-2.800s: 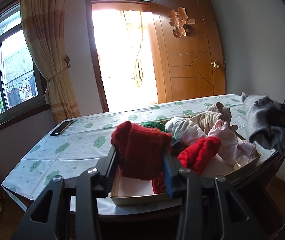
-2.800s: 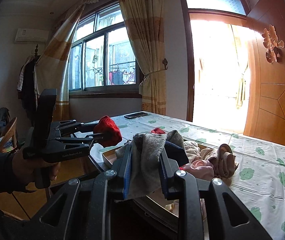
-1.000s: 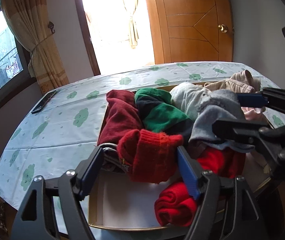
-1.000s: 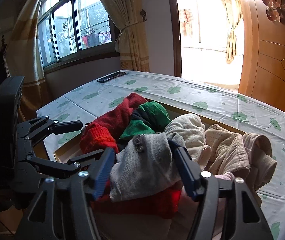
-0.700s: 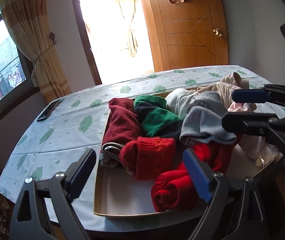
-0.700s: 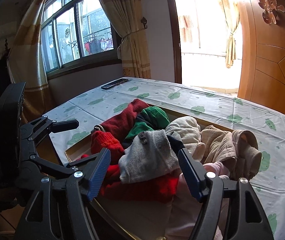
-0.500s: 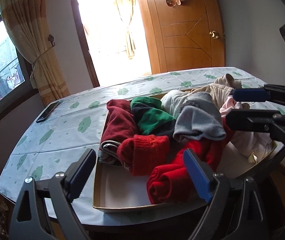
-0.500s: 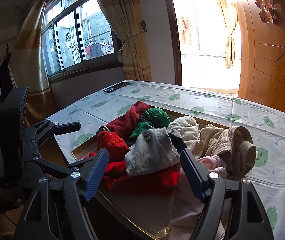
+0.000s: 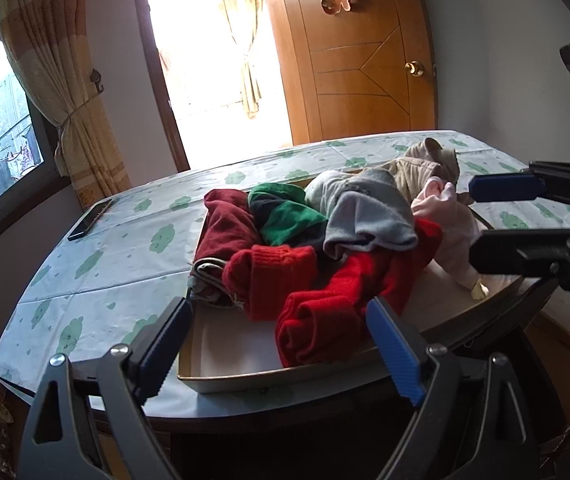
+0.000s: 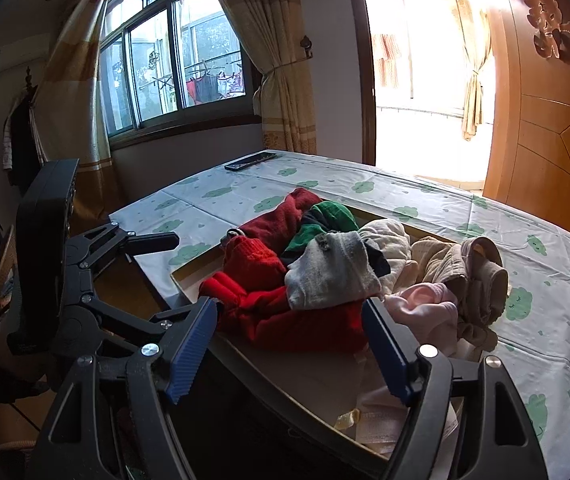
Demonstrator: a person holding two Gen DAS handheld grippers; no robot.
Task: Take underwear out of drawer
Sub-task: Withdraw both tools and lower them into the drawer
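A shallow drawer [image 9: 245, 380] lies on the table, heaped with clothes. A red knit piece [image 9: 269, 276] rests at the pile's front left, and a grey piece [image 9: 369, 220] lies on top of it. Around them are a bright red garment [image 9: 337, 304], a dark red one [image 9: 225, 228], a green one [image 9: 285, 216], a pink one [image 9: 449, 220] and a beige one [image 9: 421, 168]. My left gripper [image 9: 279, 316] is open and empty, just short of the drawer's near edge. My right gripper [image 10: 289, 312] is open too, with nothing between its pads, near the grey piece [image 10: 333, 276].
A dark phone [image 9: 91, 218] lies on the cloud-print tablecloth [image 9: 97, 280] at the far left. The right gripper [image 9: 475, 218] shows at the right edge of the left wrist view. Behind the table are a wooden door [image 9: 365, 60], a bright doorway and curtains.
Both grippers opened and let go, the left of the red knit piece and the right of the grey piece. Both have drawn back from the drawer, and the two pieces lie on the pile.
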